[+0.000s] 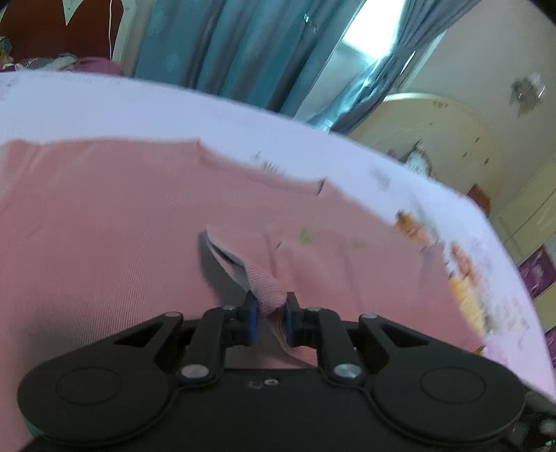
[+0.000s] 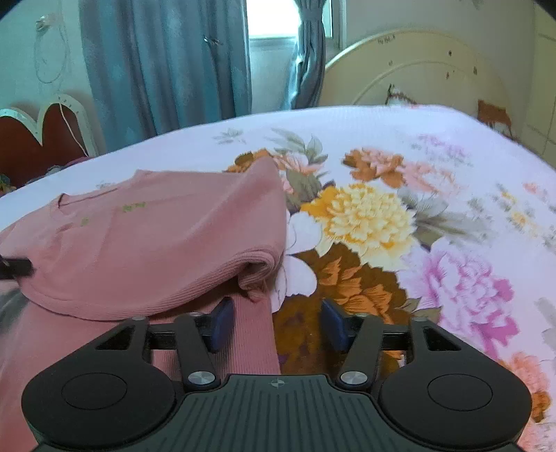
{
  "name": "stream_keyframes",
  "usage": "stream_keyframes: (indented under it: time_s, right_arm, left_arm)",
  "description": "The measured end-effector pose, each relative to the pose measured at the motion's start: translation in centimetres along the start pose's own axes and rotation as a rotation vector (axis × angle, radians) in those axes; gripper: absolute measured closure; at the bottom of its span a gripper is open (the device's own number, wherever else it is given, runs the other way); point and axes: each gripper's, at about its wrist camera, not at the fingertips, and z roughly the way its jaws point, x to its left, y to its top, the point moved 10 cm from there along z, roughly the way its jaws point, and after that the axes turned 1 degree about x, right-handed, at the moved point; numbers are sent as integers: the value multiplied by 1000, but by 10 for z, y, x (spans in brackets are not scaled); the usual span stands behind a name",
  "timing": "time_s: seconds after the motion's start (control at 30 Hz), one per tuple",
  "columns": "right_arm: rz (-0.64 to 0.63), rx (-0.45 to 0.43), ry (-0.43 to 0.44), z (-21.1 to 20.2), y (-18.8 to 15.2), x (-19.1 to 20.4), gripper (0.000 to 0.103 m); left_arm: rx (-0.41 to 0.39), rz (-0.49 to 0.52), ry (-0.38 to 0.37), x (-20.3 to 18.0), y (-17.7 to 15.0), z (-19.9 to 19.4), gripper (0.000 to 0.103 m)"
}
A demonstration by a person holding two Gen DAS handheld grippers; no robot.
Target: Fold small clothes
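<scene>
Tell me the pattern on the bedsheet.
Large flowers in yellow, orange and pink on the white bedsheet, clearest in the right wrist view.

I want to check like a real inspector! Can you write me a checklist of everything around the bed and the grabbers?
Surface: bed with white floral bedsheet.
Job's things: pink ribbed knit top, partly folded over itself.
Clutter: nothing seen on the sheet.
Grippers: left gripper pinches a bunched fold of the top; right gripper open, empty, at the top's edge.
Cables: thin white cord by the red headboard.
Surroundings: teal curtains, bright window, cream headboard.
</scene>
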Motion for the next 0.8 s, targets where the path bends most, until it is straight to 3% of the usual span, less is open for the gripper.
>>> stream_keyframes:
  time_s: [0.17,0.2,0.23,0.27,0.33,0.5,0.6,0.67,0.8]
  right_arm:
    - [-20,-11,8,21,15,12,48]
    - [-27,-5,5,26,16,14,54]
    - [-24,2,12,29,17,16,80]
    - [-16,10,16,31,18,16,96]
    - [5,8,17,32,18,12,96]
    - [93,15,9,26,8,-2,96]
    - [59,27,8,21,4,0,96]
    - [37,47,23,14,2,1,95]
    - [31,27,22,-13,3,-8,95]
  left_arm:
    - [-109,13,-30,-10,43,-28,89]
    - [-131,17,-21,-9,50,-31,89]
    - [-151,17,-9,-6,55,-35,89]
    - [-167,17,12,2,60,-39,89]
    - [-163,16,50,14,59,-36,89]
    - [-68,53,137,41,20,-4,89]
    - [-26,87,175,43,2,9,88]
    - [-6,104,202,45,-1,12,81]
    - [-80,125,278,55,13,-9,63]
